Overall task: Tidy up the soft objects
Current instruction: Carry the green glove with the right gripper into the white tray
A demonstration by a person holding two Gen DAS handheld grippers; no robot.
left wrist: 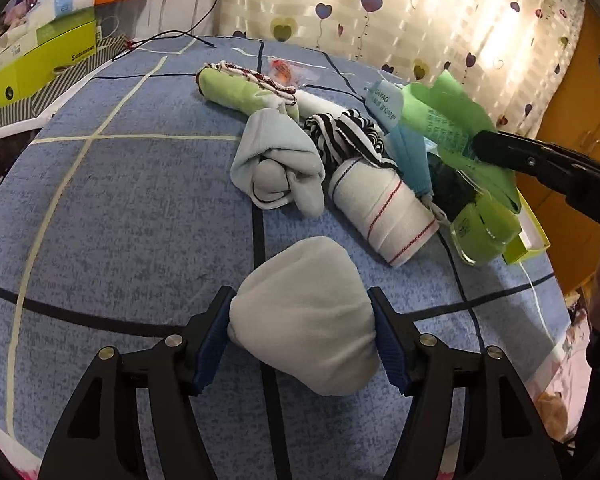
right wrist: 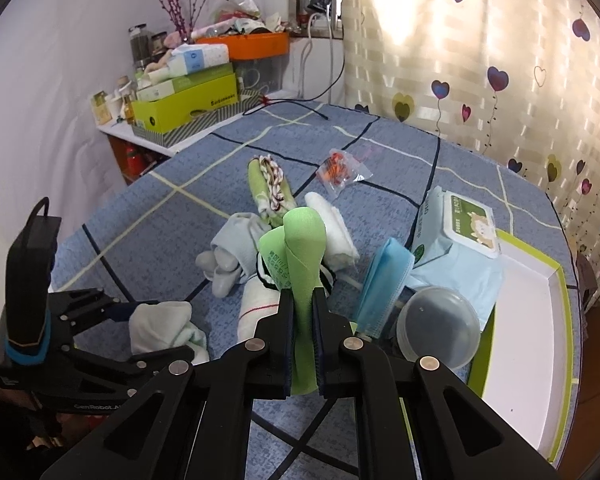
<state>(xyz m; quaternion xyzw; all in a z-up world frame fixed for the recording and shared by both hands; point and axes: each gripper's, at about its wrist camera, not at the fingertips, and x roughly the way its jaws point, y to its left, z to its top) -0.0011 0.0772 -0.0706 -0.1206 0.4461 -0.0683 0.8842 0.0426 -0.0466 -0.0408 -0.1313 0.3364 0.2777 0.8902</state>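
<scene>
My left gripper [left wrist: 302, 320] is shut on a pale grey rolled sock bundle [left wrist: 304, 316], low over the blue checked bedspread [left wrist: 120, 208]. The same left gripper [right wrist: 128, 312] and sock bundle [right wrist: 164, 332] show at lower left in the right wrist view. My right gripper [right wrist: 303, 308] is shut on a bright green cloth [right wrist: 302, 264] that stands up between its jaws. From the left wrist view the right gripper [left wrist: 480, 146] enters from the right, holding the green cloth [left wrist: 452, 120] above the pile. The pile holds a pale blue sock knot [left wrist: 278, 164], a striped black-and-white piece [left wrist: 344, 136], a white rolled sock [left wrist: 384, 216] and a green sock roll [left wrist: 236, 90].
A wet-wipes pack [right wrist: 456, 236], a blue face mask [right wrist: 384, 284] and a clear lidded jar [right wrist: 436, 328] lie right of the pile, beside a green-edged white box lid [right wrist: 528, 328]. An orange snack packet [right wrist: 340, 172] lies farther back. Cluttered boxes [right wrist: 188, 104] fill the shelf at left.
</scene>
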